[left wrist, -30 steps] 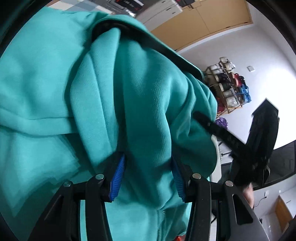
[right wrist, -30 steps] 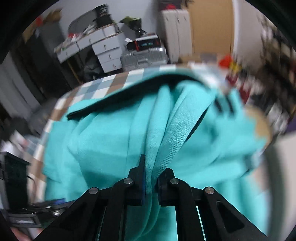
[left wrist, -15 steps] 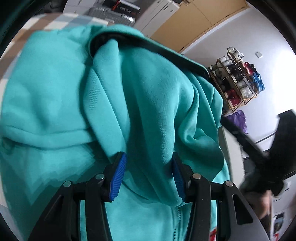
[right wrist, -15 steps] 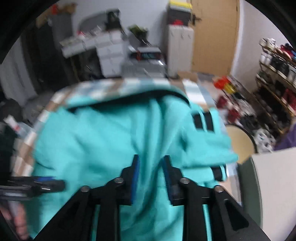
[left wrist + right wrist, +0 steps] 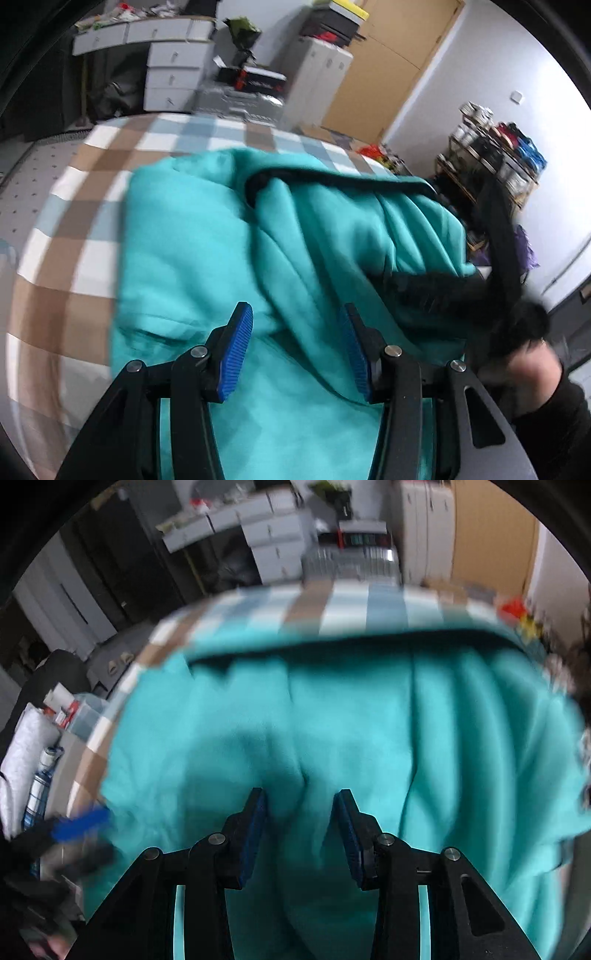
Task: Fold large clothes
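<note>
A large teal zip garment [image 5: 192,251] with a black band [image 5: 332,181] along its far edge lies crumpled on a checked tablecloth [image 5: 74,221]. My left gripper [image 5: 295,332] hovers over its near part, open. Both blue pads are bare, and a fold ridge runs beneath the gap. My right gripper [image 5: 299,812] is also open, low over the same teal cloth [image 5: 369,720], with a soft ridge under the gap and nothing pinched. A hand [image 5: 532,373] with the right tool's black frame [image 5: 498,240] shows at the right of the left wrist view.
The checked cloth [image 5: 347,605] ends at the table's far edge. Beyond it stand white drawers [image 5: 173,74], a silver suitcase [image 5: 240,99], a wooden door [image 5: 388,66] and a shoe rack [image 5: 498,155]. Boxes and folded cloths [image 5: 33,746] lie off the table's left side.
My right gripper released the fold it pinched, opened, and dropped nearer the cloth. My left gripper drew back and tilted up; the garment left its pads, and the table shows.
</note>
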The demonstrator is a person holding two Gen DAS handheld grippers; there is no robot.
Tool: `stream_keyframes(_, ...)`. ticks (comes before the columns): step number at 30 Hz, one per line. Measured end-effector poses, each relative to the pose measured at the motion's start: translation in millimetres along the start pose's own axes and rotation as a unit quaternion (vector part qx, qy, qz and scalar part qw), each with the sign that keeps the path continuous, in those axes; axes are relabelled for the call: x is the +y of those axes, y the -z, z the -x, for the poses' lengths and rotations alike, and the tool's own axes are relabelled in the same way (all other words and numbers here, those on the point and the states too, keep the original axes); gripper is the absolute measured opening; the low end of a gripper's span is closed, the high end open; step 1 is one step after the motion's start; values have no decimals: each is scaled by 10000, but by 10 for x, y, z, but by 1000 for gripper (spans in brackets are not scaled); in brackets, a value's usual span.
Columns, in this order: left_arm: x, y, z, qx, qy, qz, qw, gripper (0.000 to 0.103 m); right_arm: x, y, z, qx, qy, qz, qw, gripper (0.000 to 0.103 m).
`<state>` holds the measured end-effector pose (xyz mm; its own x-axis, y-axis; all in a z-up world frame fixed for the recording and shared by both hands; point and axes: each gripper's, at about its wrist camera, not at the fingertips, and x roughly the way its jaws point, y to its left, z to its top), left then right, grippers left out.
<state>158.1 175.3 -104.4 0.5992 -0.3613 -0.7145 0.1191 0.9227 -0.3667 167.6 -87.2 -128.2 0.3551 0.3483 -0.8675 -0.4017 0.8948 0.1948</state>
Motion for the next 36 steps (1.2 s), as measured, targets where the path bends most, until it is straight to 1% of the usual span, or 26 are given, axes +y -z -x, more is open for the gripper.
stream_keyframes(1, 47, -22, -3, -28, -70, -4, 10000, 43, -1, 73, -80, 57, 52, 39, 10000, 38)
stream_keyframes(2, 20, -80, -47, -26, -110, -14, 9999, 43, 7, 108, -56, -91, 86, 117, 9999, 38)
stream_keyframes(4, 59, -98, -81, -11, -165, -19, 9999, 43, 38, 108, -14, 13, 172, 184, 9997, 38)
stream_keyframes(6, 13, -115, -115, 30, -195, -48, 9998, 43, 55, 90, 110, 144, 121, 179, 9997, 37)
stream_keyframes(7, 1, -119, -120, 29, -205, -63, 9998, 43, 70, 94, 220, 40, 33, 239, 9997, 35)
stream_keyframes(9, -19, -124, -103, 6, -184, -99, 9998, 43, 76, 102, 454, -312, 154, 381, 9987, 37)
stream_keyframes(11, -94, -95, -52, -28, -147, -138, 9998, 43, 15, 195, 723, -682, 212, 387, 9967, 37)
stream_keyframes(12, -127, -86, -48, -36, -128, -155, 9998, 43, -14, 228, 764, -701, 212, 350, 9967, 37)
stream_keyframes(13, -176, -78, -51, -44, -109, -184, 9998, 43, -63, 282, 788, -674, 190, 287, 9971, 37)
stream_keyframes(15, -265, -73, -82, -49, -91, -245, 9996, 43, -167, 413, 696, -421, 167, 161, 9988, 38)
stream_keyframes(17, -358, -62, -123, -45, -75, -307, 9995, 43, -251, 553, 379, 56, 256, 81, 9996, 38)
stream_keyframes(18, -395, -65, -145, -38, -74, -332, 9994, 43, -253, 598, 244, 176, 256, 31, 9995, 38)
stream_keyframes(19, -441, -70, -178, -24, -73, -365, 9993, 43, -285, 666, 144, 147, 205, -29, 9997, 38)
stream_keyframes(20, -476, -82, -203, -16, -81, -383, 9992, 43, -302, 704, 153, -118, 133, -83, 9998, 38)
stream_keyframes(22, -553, -132, -191, -159, -35, -377, 9992, 43, -328, 691, 184, -113, 44, -249, 9996, 38)
stream_keyframes(23, -567, -147, -167, -255, 45, -323, 9991, 43, -349, 688, 262, -174, -84, -368, 9991, 38)
stream_keyframes(24, -580, -174, -130, -386, 223, -232, 9987, 43, -360, 689, 332, -261, -173, -399, 9987, 38)
stream_keyframes(25, -596, -175, -126, -422, 312, -199, 9984, 43, -366, 701, 434, -407, -254, -406, 9980, 38)
stream_keyframes(26, -623, -189, -149, -405, 468, -197, 9979, 47, -370, 720, 553, -598, -288, -397, 9970, 38)
stream_keyframes(28, -681, -183, -267, -235, 671, -266, 9971, 54, -406, 773, 732, -843, -429, -463, 9944, 39)
stream_keyframes(29, -710, -176, -359, -78, 746, -299, 9967, 54, -421, 794, 763, -866, -506, -512, 9936, 39)
stream_keyframes(31, -774, -135, -533, 253, 750, -343, 9963, 54, -440, 849, 762, -835, -614, -564, 9930, 41)
stream_keyframes(32, -786, -93, -695, 575, 605, -340, 9959, 54, -468, 874, 720, -758, -550, -565, 9940, 41)
stream_keyframes(34, -747, -22, -918, 1007, 279, -293, 9941, 54, -546, 903, 595, -539, -423, -599, 9958, 42)
stream_keyframes(35, -710, -6, -955, 1042, 190, -246, 9941, 54, -577, 917, 459, -355, -395, -659, 9964, 42)
stream_keyframes(36, -683, -8, -944, 1004, 229, -176, 9945, 54, -603, 937, 428, -336, -402, -708, 9961, 44)
